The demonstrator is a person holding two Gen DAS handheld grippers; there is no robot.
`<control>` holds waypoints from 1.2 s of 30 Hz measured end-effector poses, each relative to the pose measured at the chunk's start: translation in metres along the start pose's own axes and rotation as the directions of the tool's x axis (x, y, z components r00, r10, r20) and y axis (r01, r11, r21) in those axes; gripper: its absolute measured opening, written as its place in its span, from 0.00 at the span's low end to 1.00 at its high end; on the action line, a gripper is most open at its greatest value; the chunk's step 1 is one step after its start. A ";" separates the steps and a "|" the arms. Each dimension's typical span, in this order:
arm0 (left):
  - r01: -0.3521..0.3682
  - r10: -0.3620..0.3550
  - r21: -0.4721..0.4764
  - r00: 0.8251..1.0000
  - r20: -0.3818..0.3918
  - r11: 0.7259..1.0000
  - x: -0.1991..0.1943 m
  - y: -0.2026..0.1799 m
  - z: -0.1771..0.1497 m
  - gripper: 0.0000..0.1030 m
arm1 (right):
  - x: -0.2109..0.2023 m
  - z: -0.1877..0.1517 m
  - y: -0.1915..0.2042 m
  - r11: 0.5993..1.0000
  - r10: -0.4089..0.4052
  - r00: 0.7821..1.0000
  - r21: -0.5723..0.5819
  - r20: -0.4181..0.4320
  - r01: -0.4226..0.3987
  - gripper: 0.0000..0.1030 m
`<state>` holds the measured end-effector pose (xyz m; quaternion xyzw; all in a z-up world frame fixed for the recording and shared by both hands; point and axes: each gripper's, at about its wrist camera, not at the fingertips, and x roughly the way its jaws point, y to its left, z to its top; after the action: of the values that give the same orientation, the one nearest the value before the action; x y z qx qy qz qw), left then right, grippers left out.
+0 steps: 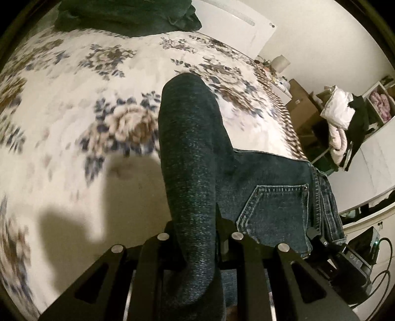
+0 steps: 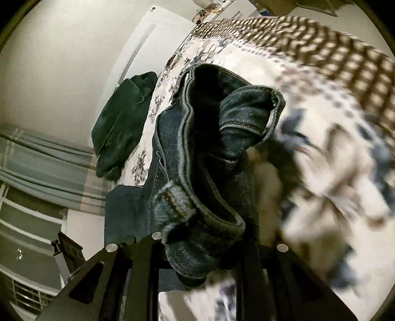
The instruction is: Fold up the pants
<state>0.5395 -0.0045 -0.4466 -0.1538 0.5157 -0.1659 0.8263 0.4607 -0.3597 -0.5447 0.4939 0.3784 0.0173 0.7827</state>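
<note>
A bed with a white floral bedspread (image 1: 74,128) fills most of both views. A dark green garment (image 1: 128,17) lies at its far end. The walls (image 1: 321,37) are plain white, with a white door (image 1: 237,22) behind the bed. Beside the bed stand brown boxes (image 1: 303,108) and a pile of clothes (image 1: 340,116). Grey striped curtains (image 2: 44,163) hang at one side.

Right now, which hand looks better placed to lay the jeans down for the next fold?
Probably the left gripper: it pinches a leg of the jeans above open bedspread. The right gripper only clutches the bunched waistband.
</note>
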 end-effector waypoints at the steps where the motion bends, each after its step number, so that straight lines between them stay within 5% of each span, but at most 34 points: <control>1: -0.001 0.001 0.003 1.000 -0.004 1.000 0.008 0.005 0.008 0.13 | 0.015 0.006 0.002 1.000 -0.004 1.000 -0.004 0.002 0.004 0.20; 9: -0.018 0.019 0.020 0.997 -0.080 1.000 0.082 0.037 0.045 0.14 | 0.109 0.039 -0.008 0.999 -0.045 0.999 0.021 -0.013 0.046 0.20; 13: -0.094 0.094 0.003 0.987 -0.134 0.996 0.095 0.045 0.042 0.31 | 0.137 0.045 -0.026 0.994 -0.078 0.993 0.063 -0.084 0.084 0.27; 18: -0.208 0.211 0.038 0.971 -0.115 0.977 0.079 0.037 0.034 0.50 | 0.141 0.047 -0.020 0.990 -0.142 0.977 -0.023 -0.160 0.140 0.68; 20: -0.238 0.241 0.045 0.966 -0.090 0.970 0.070 0.033 0.033 0.69 | 0.137 0.044 -0.011 0.981 -0.184 0.971 -0.085 -0.155 0.173 0.81; 23: -0.264 0.267 0.062 0.963 -0.036 0.963 0.048 0.022 0.030 0.78 | 0.128 0.040 0.015 0.952 -0.259 0.956 -0.200 -0.137 0.229 0.88; 29: -0.280 0.279 0.096 0.960 0.025 0.955 0.012 -0.009 0.026 0.85 | 0.087 0.022 0.074 0.821 -0.407 0.911 -0.412 0.062 0.395 0.94; 33: -0.297 0.292 0.118 0.955 0.059 0.948 -0.029 -0.038 0.016 0.89 | 0.041 0.012 0.110 0.690 -0.469 0.842 -0.484 0.268 0.539 0.99; 36: -0.308 0.298 0.140 0.951 0.086 0.941 -0.068 -0.064 0.005 0.93 | -0.002 0.005 0.135 0.643 -0.473 0.811 -0.495 0.345 0.585 0.99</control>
<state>0.5090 -0.0318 -0.3632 -0.0145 0.4928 -0.0706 0.8672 0.5093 -0.2947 -0.4364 0.0976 0.4085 -0.1443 0.8960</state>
